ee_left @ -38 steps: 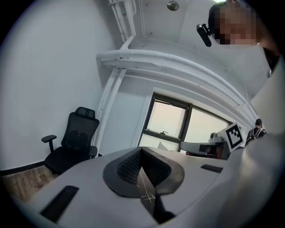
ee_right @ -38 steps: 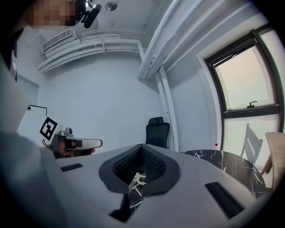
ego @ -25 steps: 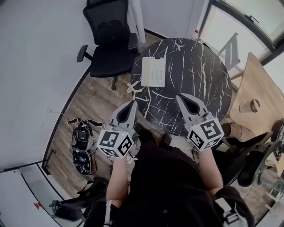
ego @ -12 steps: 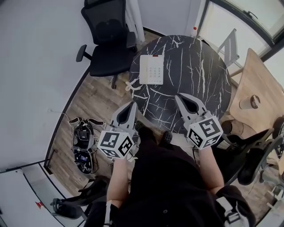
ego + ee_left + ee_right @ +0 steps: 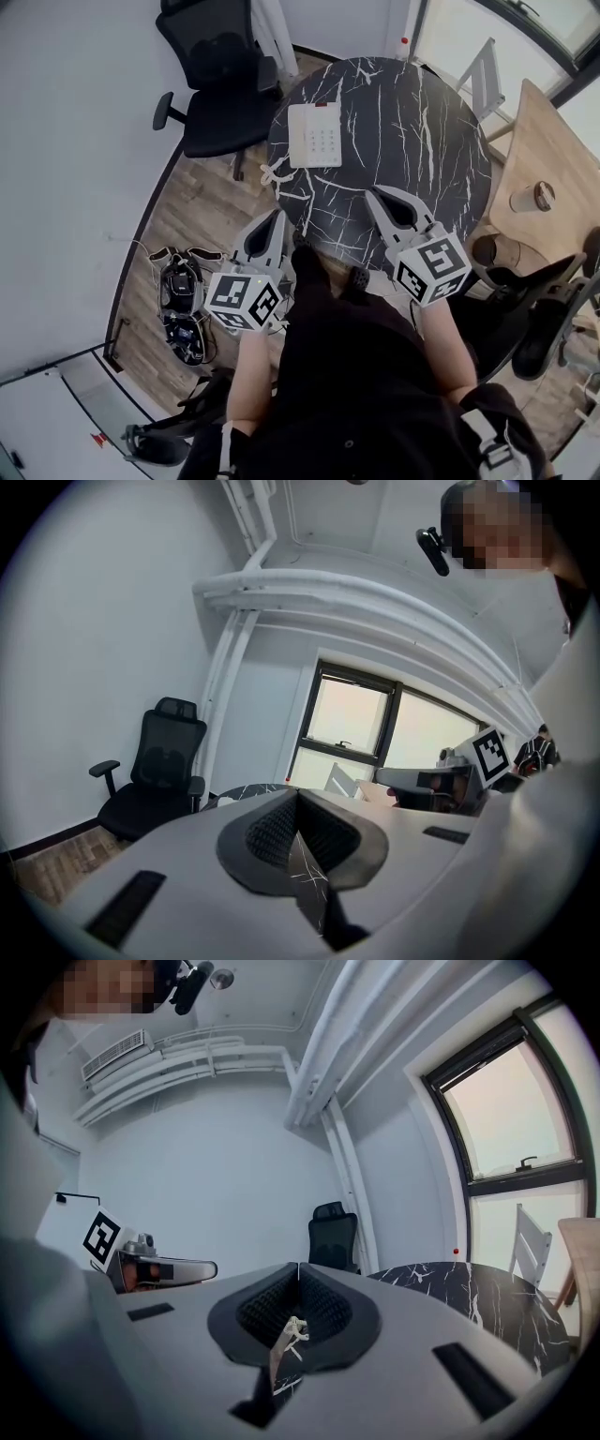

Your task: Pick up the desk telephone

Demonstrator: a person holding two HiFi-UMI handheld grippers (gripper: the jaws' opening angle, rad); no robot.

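Two tools, each with its jaws closed together on nothing. By the round black marble tabletop [image 5: 427, 122], the left tool [image 5: 280, 214] hangs at the 8 o'clock edge. The white desk telephone [image 5: 314, 135] lies flat near 10 o'clock, well apart from both. The right tool [image 5: 367, 189] hovers around 6 o'clock.

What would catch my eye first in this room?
A round black marble table fills the middle, with a white phone near its left edge, next to a black chair. Nearer the person, the left gripper and right gripper, both shut and empty, point toward the table.
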